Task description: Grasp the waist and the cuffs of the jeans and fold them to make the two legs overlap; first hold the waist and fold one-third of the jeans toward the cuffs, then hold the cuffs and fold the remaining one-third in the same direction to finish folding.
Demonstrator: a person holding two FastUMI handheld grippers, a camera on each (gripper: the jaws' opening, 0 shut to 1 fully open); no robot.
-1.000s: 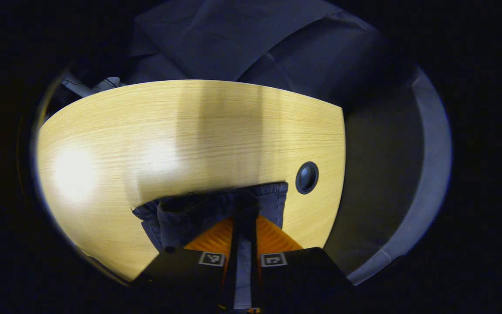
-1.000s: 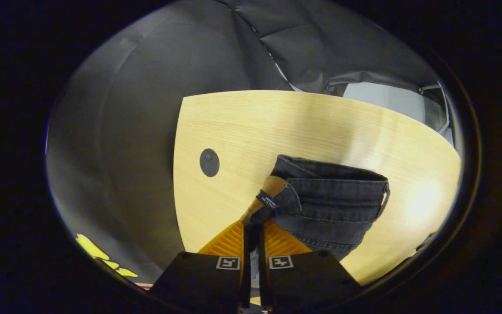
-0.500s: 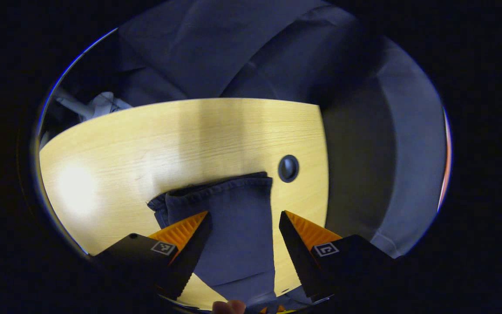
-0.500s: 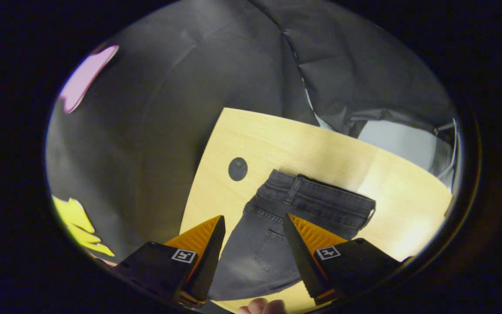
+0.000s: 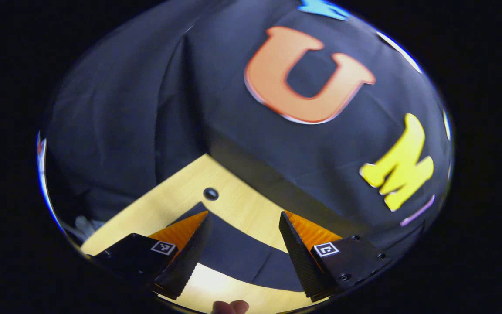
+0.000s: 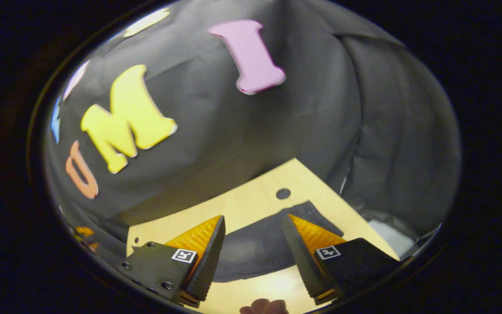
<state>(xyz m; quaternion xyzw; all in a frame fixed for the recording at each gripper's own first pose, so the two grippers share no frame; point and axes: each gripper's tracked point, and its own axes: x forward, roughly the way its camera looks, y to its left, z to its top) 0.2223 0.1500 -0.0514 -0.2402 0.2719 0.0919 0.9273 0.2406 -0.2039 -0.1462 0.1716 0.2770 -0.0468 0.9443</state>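
Both the left gripper (image 5: 244, 218) and right gripper (image 6: 253, 222) gape wide, empty, above the jeans (image 6: 255, 248), whose edges their fingers partly hide.

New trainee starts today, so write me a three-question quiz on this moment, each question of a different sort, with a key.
1. True or false: the left gripper is clamped on the dark denim jeans.
2. Multiple choice: in the right gripper view, the jeans lie on A) a pale wooden table, B) a metal tray, C) a carpeted floor.
3. Fill in: the small dark round hole in the table sits beyond the jeans, near the table's ____ corner.

Key
1. False: its jaws stand wide apart, above the jeans.
2. A: the pale wooden table. The right gripper is also open over it.
3. Far.
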